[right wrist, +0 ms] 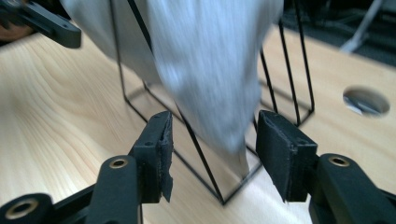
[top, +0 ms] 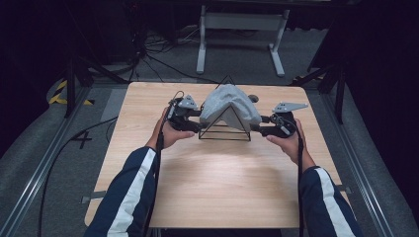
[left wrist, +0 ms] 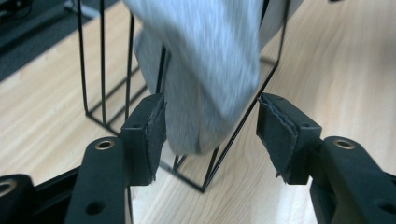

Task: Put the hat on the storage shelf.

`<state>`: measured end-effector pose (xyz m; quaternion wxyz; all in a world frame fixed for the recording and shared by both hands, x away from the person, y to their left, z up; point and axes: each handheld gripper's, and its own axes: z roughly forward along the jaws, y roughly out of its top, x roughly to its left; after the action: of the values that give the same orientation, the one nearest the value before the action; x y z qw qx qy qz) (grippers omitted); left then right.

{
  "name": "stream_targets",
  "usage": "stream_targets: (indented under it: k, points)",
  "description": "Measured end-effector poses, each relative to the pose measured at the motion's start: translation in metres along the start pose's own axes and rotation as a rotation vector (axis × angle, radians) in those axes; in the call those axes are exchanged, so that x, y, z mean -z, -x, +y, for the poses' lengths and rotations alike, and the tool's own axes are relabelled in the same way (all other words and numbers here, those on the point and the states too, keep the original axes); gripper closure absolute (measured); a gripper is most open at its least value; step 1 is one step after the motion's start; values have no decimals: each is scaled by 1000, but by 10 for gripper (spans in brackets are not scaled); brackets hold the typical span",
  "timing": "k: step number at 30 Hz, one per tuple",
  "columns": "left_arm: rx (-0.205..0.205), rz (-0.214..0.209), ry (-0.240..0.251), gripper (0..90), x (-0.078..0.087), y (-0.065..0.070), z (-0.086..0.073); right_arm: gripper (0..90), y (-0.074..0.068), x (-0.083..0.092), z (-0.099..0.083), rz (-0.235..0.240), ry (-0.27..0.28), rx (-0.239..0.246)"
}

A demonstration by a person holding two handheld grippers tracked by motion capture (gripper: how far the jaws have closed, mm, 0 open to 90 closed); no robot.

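Cloth (top: 230,106) draped over wire rack (top: 225,134), seemingly mid-table (top: 207,187), between grippers.

Recording lab or studio: wooden tabletop (top: 212,182), grey carpet (top: 39,148), black drapes (top: 380,74), floor cables (top: 158,59), hazard tape (top: 58,93).

A pale wooden table (top: 207,182) is sitting on grey carpet (top: 29,163), with light falling across its top while the room behind is lying in darkness. Beyond it a white metal frame (top: 240,29) is standing on two legs. Black cables (top: 158,59) are trailing across the floor, and yellow-black tape (top: 59,91) is marking the left side.
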<state>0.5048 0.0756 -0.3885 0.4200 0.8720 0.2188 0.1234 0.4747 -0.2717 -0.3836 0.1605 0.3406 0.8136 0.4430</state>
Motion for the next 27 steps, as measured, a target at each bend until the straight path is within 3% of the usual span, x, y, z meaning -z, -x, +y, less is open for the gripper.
stream_targets:
  k: [4,5,6,7,8,11,12,14,16,17,21,26,27]
  points:
    - [-6,8,-23,621,-8,0,0,594,2,-8,-6,15,-10,-9]
    - [-7,7,-21,621,-11,0,1,666,0,-10,-6,24,-7,-4]
    - [-8,13,-19,675,-12,0,1,742,-2,-12,-7,21,-1,18]
    - [-14,18,-22,818,-14,0,1,820,-5,-14,-7,24,0,43]
    - [-40,31,-37,855,-14,2,1,847,-7,-13,-7,24,2,55]
    - [-50,29,-41,867,-10,2,1,857,-8,-12,-8,12,0,72]
    - [-60,27,-29,869,-2,2,0,861,-9,-7,-8,8,-8,97]
    - [-69,22,-17,870,6,4,-1,863,-8,-2,-9,10,-9,103]
    - [-112,25,-65,871,5,6,-2,864,-8,0,-9,1,-24,109]
    - [-112,25,-65,871,5,6,-2,864,-8,0,-9,1,-24,109]
    - [-108,19,-112,872,-13,6,-7,865,-6,-15,-12,-26,-87,125]
    - [-88,25,-138,871,-33,-2,-10,868,1,-33,-15,-64,-119,115]
    - [-78,0,-130,872,-36,-5,-11,868,2,-34,-15,-72,-122,117]
